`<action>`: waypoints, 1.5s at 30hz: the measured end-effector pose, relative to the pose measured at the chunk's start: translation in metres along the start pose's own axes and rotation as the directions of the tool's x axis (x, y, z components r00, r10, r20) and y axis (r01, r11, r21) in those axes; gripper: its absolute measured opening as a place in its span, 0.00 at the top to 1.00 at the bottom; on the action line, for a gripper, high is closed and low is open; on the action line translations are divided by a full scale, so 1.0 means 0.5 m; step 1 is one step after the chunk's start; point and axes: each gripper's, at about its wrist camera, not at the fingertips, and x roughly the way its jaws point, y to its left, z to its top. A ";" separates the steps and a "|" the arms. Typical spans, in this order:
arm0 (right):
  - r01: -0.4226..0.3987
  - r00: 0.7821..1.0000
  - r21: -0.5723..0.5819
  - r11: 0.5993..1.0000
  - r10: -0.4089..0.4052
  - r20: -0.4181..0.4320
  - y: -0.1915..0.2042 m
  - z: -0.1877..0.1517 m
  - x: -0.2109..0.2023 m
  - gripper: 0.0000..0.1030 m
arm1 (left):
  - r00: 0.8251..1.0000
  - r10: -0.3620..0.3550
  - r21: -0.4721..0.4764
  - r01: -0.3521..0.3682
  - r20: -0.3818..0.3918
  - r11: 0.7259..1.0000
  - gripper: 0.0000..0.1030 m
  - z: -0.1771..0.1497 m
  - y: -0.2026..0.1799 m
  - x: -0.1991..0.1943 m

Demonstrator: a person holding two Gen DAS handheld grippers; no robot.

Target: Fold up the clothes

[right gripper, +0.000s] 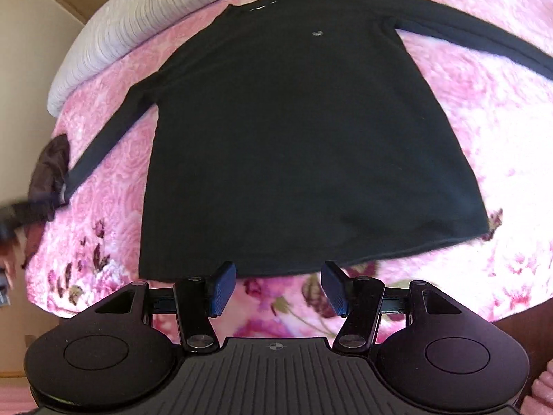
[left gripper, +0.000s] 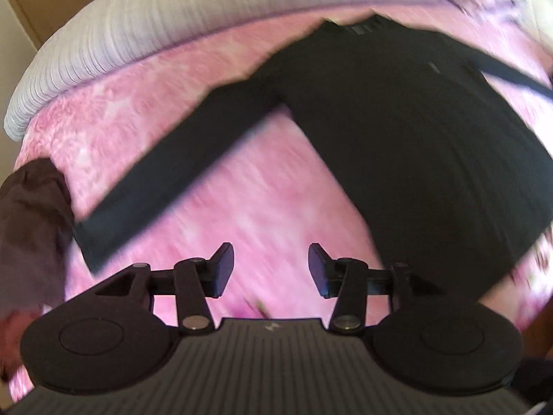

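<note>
A black long-sleeved shirt lies flat, front up, on a bed covered by a pink flowered blanket, collar toward the far pillow, sleeves spread to either side. The right gripper hangs above the blanket just short of the hem, its blue-padded fingers apart with nothing between them and touching nothing. The left gripper hangs over bare blanket between the shirt's body and its near sleeve, fingers likewise parted and empty. The right wrist view shows the whole shirt, its small chest logo and hem; the left view, blurred, shows one full sleeve and a dark brown garment beside its cuff.
</note>
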 end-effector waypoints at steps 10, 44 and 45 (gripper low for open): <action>0.120 0.989 0.110 0.987 -0.129 0.076 0.234 0.102 0.164 0.43 | 0.953 -0.298 -0.018 0.299 0.060 0.954 0.55 0.359 0.268 0.352; 0.127 0.987 0.206 0.970 -0.145 0.073 0.400 0.063 0.350 0.43 | 0.899 -0.421 0.491 0.313 0.124 0.813 0.89 0.379 0.158 0.420; 0.123 0.988 0.213 0.969 -0.141 0.071 0.399 0.057 0.354 0.43 | 0.884 -0.453 0.524 0.334 0.115 0.784 0.89 0.359 0.144 0.404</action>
